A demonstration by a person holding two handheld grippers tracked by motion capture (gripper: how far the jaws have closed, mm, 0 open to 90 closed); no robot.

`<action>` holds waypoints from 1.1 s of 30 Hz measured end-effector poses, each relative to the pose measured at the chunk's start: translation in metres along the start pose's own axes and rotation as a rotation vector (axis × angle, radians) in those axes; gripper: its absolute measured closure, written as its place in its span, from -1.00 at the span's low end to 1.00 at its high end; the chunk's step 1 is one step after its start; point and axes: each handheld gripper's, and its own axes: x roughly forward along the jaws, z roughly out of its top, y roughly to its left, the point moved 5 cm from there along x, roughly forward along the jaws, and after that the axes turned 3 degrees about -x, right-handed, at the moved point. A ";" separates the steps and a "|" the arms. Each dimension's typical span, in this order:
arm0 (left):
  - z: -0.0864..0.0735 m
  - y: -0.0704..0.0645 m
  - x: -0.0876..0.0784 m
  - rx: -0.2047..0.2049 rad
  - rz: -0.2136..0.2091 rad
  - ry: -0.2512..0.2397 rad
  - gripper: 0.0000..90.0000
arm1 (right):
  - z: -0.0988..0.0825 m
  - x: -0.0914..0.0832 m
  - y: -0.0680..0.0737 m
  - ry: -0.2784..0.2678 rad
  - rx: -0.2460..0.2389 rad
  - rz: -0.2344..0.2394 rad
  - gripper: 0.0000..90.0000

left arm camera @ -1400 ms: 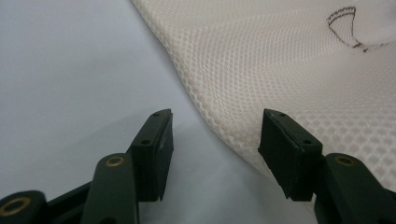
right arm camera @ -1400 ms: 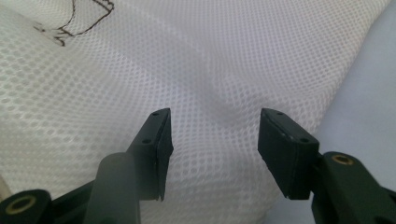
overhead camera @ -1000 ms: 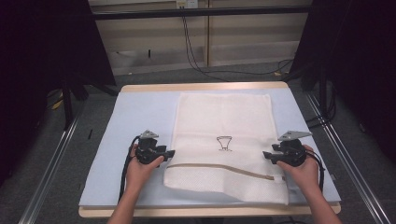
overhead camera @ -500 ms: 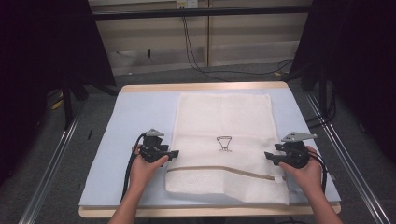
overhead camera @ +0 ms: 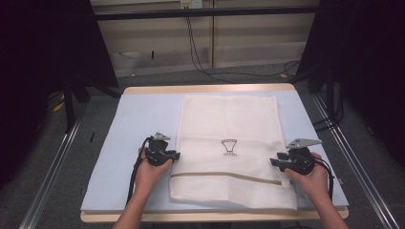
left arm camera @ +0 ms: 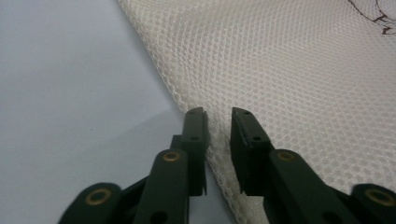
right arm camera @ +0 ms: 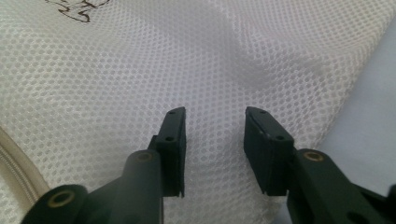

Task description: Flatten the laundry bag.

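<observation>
Both hand-held grippers have edged nearer the cream mesh laundry bag [overhead camera: 228, 152] lying flat on the pale blue surface [overhead camera: 138, 119]. The left hand-held gripper [left arm camera: 218, 116] straddles the bag's edge, jaws apart; the right hand-held gripper [right arm camera: 215, 116] is parted over the mesh, whose weave the gripper views reveal.

Two forearms come in from the bottom of the high view, each hand wrapped around a hand-held gripper. The left hand [overhead camera: 149, 172] holds the left hand-held gripper [overhead camera: 175, 156] with its jaws pointing inward toward the right; a dark cable loops down beside the wrist. The right hand [overhead camera: 313, 177] holds the right hand-held gripper [overhead camera: 273, 162] with its jaws pointing inward toward the left, a grey three-cornered plate on top. Both sit low, about level with each other and well apart. In the left gripper view the jaws stand slightly parted; in the right gripper view they stand wider apart, perhaps touching down, though that is unclear.
</observation>
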 end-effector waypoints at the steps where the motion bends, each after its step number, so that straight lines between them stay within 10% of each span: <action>1: 0.000 0.000 0.000 -0.007 0.000 0.002 0.82 | 0.000 0.000 0.000 0.004 -0.002 -0.006 0.45; 7: 0.003 0.000 0.001 -0.010 0.001 0.000 0.95 | 0.002 0.002 0.002 0.006 0.006 0.009 1.00; 21: 0.008 0.016 -0.004 -0.029 0.013 -0.040 0.96 | 0.013 0.015 -0.002 -0.023 -0.004 -0.017 1.00; 33: 0.009 0.020 -0.004 -0.045 0.008 -0.040 0.96 | -0.005 -0.012 -0.011 -0.020 0.132 -0.081 0.36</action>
